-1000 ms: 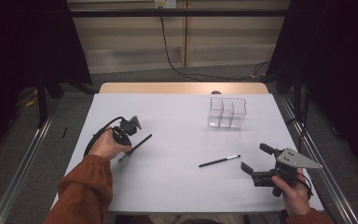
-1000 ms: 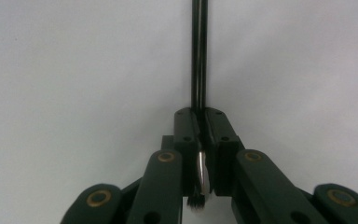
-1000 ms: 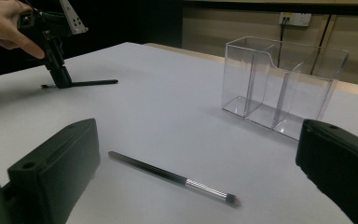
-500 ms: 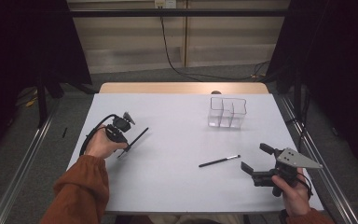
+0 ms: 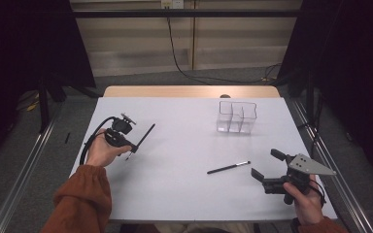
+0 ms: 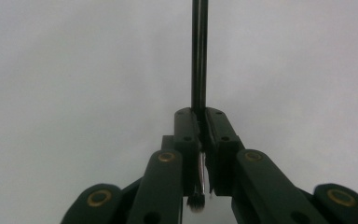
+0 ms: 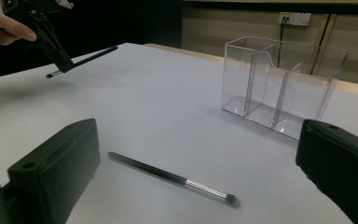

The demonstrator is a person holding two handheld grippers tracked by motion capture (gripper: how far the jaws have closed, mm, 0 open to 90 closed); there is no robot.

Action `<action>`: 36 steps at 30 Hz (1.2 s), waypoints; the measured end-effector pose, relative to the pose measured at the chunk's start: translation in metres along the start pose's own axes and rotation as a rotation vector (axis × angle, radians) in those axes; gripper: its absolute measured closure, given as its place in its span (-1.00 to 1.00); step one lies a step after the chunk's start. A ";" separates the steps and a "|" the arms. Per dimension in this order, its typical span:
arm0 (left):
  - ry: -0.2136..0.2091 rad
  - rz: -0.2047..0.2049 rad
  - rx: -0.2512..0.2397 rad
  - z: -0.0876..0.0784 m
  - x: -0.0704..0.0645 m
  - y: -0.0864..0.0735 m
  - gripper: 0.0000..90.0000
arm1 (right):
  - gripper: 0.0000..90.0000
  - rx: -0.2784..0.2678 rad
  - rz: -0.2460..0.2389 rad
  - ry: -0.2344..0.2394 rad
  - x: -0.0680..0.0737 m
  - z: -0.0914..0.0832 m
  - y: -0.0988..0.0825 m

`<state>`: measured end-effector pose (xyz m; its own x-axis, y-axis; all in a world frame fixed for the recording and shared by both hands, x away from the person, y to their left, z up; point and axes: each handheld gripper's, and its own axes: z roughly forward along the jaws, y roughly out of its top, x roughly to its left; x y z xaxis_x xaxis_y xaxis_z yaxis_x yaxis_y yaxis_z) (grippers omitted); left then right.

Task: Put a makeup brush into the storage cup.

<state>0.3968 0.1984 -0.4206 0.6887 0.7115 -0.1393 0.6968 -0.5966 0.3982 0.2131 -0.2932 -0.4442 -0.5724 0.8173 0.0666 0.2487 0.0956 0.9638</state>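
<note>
1. On the left side of the white table (image 5: 184, 194), the left gripper (image 5: 128, 145) is held up in the person's left hand (image 5: 101, 153).
2. Its two black jaws are squeezed tight on a thin black brush (image 5: 142, 139).
3. In the left gripper view, the brush (image 6: 199, 56) sticks straight out past the jaws, and its small hairy tip pokes out behind them.
4. In the right gripper view, this brush (image 7: 86, 58) hangs in the air above the table and does not touch it.
5. The right gripper (image 5: 268, 168) is near the front right corner of the table, in the person's right hand (image 5: 307, 201).
6. Its jaws are wide open and hold nothing.
7. A second brush (image 5: 228, 167) lies flat on the table, just in front of the open jaws.
8. In the right gripper view, that brush (image 7: 168, 176) lies between the two jaws but farther out, and they do not touch it.
9. A clear plastic box (image 5: 237, 116) with parts inside stands farther back on the table, well apart from both brushes.
</note>
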 end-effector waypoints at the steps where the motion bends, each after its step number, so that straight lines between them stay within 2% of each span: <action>1: -0.010 0.001 -0.013 0.000 0.000 -0.001 0.88 | -1.00 -0.001 -0.001 0.000 0.000 0.000 0.000; 6: -0.030 -0.009 -0.103 -0.005 0.001 -0.008 0.88 | -1.00 0.000 0.001 -0.001 0.000 0.000 0.000; 8: -0.012 0.002 -0.144 -0.007 -0.001 -0.010 0.88 | -1.00 0.000 0.001 -0.001 0.000 0.000 0.000; 11: -0.017 0.006 -0.204 -0.010 -0.005 -0.012 0.88 | -1.00 0.002 0.001 -0.002 0.000 0.000 0.000; 15: 0.002 0.008 -0.259 -0.013 -0.007 -0.013 0.88 | -1.00 -0.002 0.000 0.001 0.000 0.000 0.000; 22: 0.011 -0.008 -0.371 -0.016 -0.006 -0.019 0.88 | -1.00 -0.008 -0.003 -0.001 0.000 0.000 0.000; 25: -0.002 -0.032 -0.429 -0.017 -0.005 -0.022 0.88 | -1.00 -0.008 -0.001 -0.004 0.000 0.000 0.000; 27: 0.005 -0.029 -0.449 -0.018 -0.005 -0.024 0.88 | -1.00 -0.008 -0.002 -0.005 0.000 0.000 0.000; 33: -0.006 -0.015 -0.519 -0.023 -0.006 -0.028 0.88 | -1.00 -0.010 -0.002 -0.005 0.000 0.000 0.000; 36: -0.039 -0.003 -0.550 -0.025 -0.008 -0.029 0.88 | -1.00 -0.019 0.004 -0.003 0.000 0.000 0.000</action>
<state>0.3660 0.2194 -0.4082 0.7012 0.6923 -0.1705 0.4987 -0.3053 0.8112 0.2131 -0.2929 -0.4442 -0.5691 0.8193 0.0699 0.2358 0.0812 0.9684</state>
